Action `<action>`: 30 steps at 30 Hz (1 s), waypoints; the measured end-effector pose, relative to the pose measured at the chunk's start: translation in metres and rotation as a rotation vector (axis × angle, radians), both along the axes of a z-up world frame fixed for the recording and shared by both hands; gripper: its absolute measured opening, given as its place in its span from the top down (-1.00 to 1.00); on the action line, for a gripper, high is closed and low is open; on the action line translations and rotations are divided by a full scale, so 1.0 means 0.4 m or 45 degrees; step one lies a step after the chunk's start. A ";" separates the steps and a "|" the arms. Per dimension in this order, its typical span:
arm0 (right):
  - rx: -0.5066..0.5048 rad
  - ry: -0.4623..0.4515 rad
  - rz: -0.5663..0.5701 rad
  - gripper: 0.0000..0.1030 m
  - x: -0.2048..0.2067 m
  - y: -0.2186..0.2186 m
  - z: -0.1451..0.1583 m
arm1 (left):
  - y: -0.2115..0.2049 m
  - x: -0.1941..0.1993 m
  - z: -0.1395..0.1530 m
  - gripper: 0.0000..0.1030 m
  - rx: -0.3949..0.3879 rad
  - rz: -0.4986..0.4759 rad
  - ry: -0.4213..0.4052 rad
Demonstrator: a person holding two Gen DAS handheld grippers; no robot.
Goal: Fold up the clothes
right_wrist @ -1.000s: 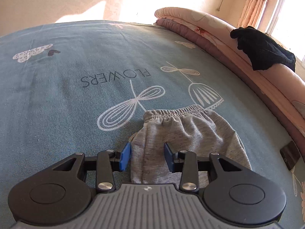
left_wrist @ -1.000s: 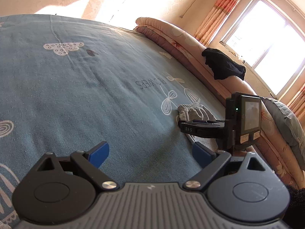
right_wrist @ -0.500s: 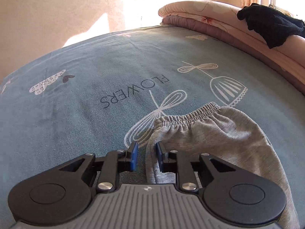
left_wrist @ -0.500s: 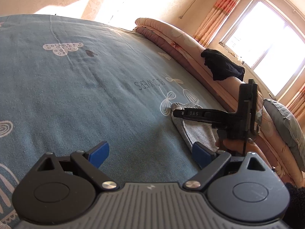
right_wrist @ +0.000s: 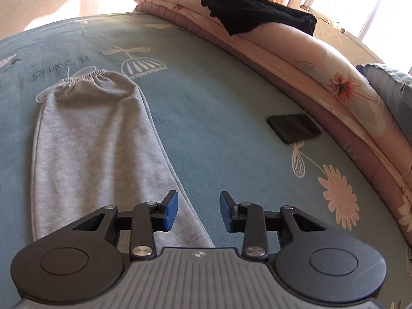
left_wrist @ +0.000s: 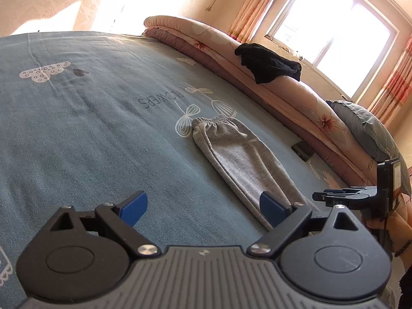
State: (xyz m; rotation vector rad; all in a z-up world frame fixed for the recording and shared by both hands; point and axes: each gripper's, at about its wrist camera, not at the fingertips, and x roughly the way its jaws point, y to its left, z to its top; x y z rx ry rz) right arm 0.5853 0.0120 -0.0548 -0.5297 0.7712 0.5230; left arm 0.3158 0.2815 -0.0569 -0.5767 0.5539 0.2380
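L gripper: black linkage arms, blue pads, silver screws, round black pivot discs, grey ribbed housing w/ small logo. R gripper: same build; side-on, white lettering on arm, upright black mount w/ small screen. Dark band on wrist.

1. The grey trousers' lower end is hidden behind the right tool's body.
2. In the left wrist view, the left tool covers their hem.
3. The pillow is cut off by the picture's right edge.
4. The bed runs past the left edge.
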 end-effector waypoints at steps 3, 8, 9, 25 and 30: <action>0.059 0.047 -0.040 0.24 0.013 -0.045 -0.065 | -0.008 0.008 -0.002 -0.82 0.016 -0.005 0.013; 0.164 0.062 -0.040 0.45 0.007 -0.060 -0.088 | -0.005 0.012 -0.010 -0.82 0.014 0.004 0.033; 0.158 0.059 -0.021 0.55 0.000 -0.055 -0.087 | -0.004 0.011 -0.010 -0.82 0.014 0.007 0.035; 0.097 -0.117 -0.156 0.61 0.008 -0.011 -0.070 | 0.000 0.012 -0.011 -0.82 0.010 0.014 0.032; 0.232 -0.042 -0.091 0.57 -0.025 0.015 -0.018 | 0.004 0.009 -0.009 -0.82 0.006 0.015 0.029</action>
